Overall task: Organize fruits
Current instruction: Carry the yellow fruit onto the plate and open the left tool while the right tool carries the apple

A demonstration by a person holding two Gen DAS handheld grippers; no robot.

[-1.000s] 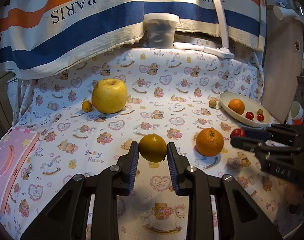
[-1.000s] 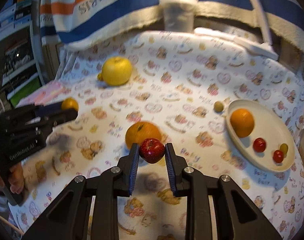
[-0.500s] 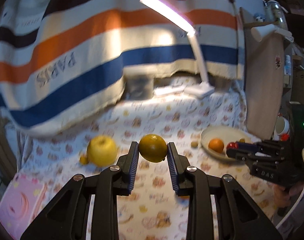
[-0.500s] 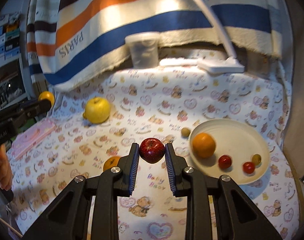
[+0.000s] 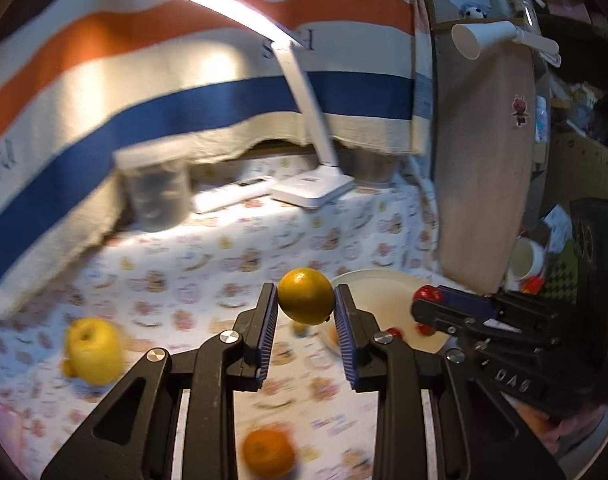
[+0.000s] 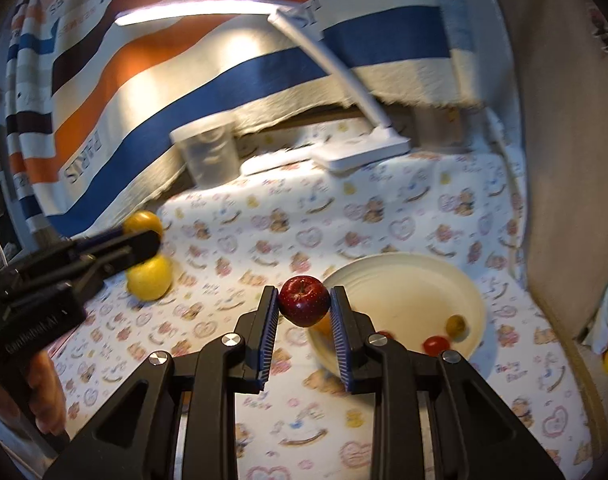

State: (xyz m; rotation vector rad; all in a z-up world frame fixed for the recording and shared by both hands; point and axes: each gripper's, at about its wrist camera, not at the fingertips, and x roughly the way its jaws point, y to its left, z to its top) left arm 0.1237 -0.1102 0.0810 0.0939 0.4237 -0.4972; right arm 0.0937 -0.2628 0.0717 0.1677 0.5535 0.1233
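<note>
My left gripper (image 5: 306,304) is shut on a small yellow-orange citrus (image 5: 306,295), held in the air above the printed cloth. My right gripper (image 6: 304,307) is shut on a small red apple (image 6: 304,306), hanging at the near-left rim of the cream plate (image 6: 408,280). In the left wrist view the right gripper (image 5: 428,300) shows at the right with the apple (image 5: 427,292) over the plate (image 5: 376,292). In the right wrist view the left gripper (image 6: 143,236) shows at the left with the citrus (image 6: 141,222). The plate holds small red fruits (image 6: 436,344) and a small yellowish one (image 6: 456,324); an orange is half hidden behind my fingers.
A big yellow apple (image 5: 93,350) and an orange (image 5: 268,458) lie on the cloth. At the back stand a clear plastic tub (image 6: 207,156), a white desk lamp (image 6: 364,152) and a striped hanging cloth. A brown board (image 5: 484,168) rises right of the plate.
Both grippers have risen and swung right toward the plate, each keeping its fruit. The orange on the cloth now lies below my left gripper; the plate is nearer.
</note>
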